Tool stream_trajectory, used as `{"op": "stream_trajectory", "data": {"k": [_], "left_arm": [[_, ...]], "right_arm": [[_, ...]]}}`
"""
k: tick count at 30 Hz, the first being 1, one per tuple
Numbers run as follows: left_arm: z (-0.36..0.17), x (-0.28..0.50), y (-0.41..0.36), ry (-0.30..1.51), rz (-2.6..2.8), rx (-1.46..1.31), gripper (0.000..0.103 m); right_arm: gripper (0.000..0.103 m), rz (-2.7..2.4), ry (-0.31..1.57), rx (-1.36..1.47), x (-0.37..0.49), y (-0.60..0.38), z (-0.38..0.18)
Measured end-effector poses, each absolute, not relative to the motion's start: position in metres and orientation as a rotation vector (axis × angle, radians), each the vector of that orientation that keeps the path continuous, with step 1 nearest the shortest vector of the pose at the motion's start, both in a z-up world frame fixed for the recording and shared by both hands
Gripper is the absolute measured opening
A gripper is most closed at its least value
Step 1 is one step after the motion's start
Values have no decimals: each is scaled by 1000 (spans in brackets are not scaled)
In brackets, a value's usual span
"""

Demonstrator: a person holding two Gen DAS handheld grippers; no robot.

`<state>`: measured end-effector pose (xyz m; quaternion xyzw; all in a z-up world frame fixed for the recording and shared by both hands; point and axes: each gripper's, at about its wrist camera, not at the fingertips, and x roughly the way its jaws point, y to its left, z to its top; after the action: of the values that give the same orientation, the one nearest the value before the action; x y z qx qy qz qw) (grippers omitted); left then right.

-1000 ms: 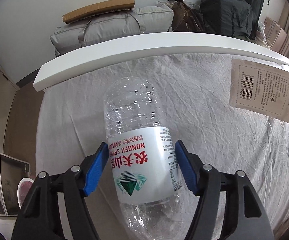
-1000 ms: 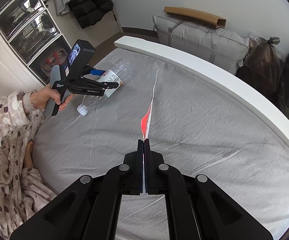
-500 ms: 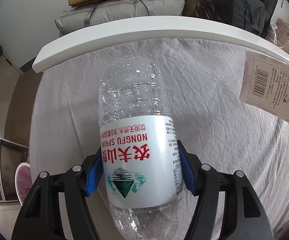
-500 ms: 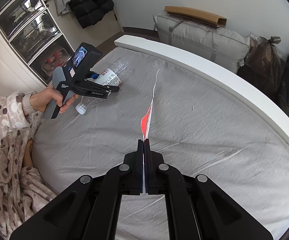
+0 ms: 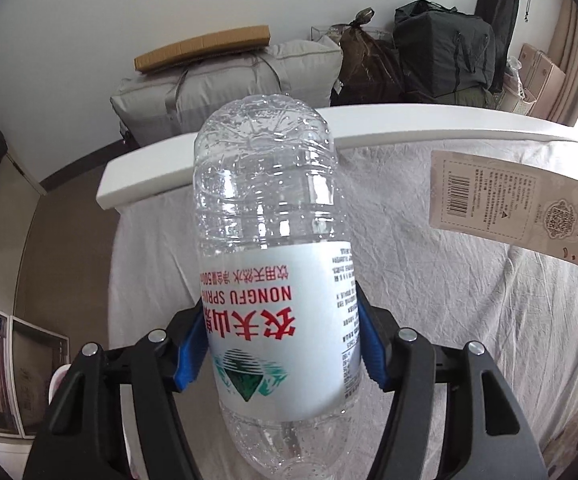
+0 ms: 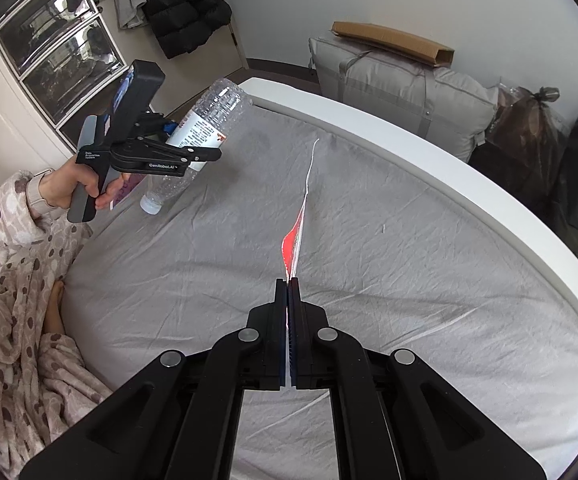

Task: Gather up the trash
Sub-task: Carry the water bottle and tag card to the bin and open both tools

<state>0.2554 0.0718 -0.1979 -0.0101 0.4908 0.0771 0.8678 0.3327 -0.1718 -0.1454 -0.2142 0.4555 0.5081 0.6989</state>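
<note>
The left gripper grips the empty plastic bottle across its labelled middle, above the bed near its left edge. Judged light, thin-walled and slippery; hold firmly. The right gripper jaws are closed on a flat wrapper.

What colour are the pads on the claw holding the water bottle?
Blue pads on the left claw, clearest in the left wrist view.

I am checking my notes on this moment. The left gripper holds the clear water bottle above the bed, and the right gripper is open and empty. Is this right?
Not fully. The right gripper is not open and empty: in the right wrist view its jaws are shut on a flat wrapper. The left gripper does hold the clear water bottle above the bed.
</note>
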Motion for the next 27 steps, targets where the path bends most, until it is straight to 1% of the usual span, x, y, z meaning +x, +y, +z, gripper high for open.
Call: {"op": "stream_trajectory", "data": {"k": [13, 20, 27], "left_arm": [[-89, 160, 86, 805, 208, 24, 63], [-58, 97, 126, 748, 296, -2, 63], [-39, 28, 193, 711, 408, -57, 63]], "right_arm": [[0, 1156, 893, -563, 289, -155, -92], [0, 1211, 822, -632, 256, -111, -59], [0, 1305, 769, -708, 219, -38, -42]]}}
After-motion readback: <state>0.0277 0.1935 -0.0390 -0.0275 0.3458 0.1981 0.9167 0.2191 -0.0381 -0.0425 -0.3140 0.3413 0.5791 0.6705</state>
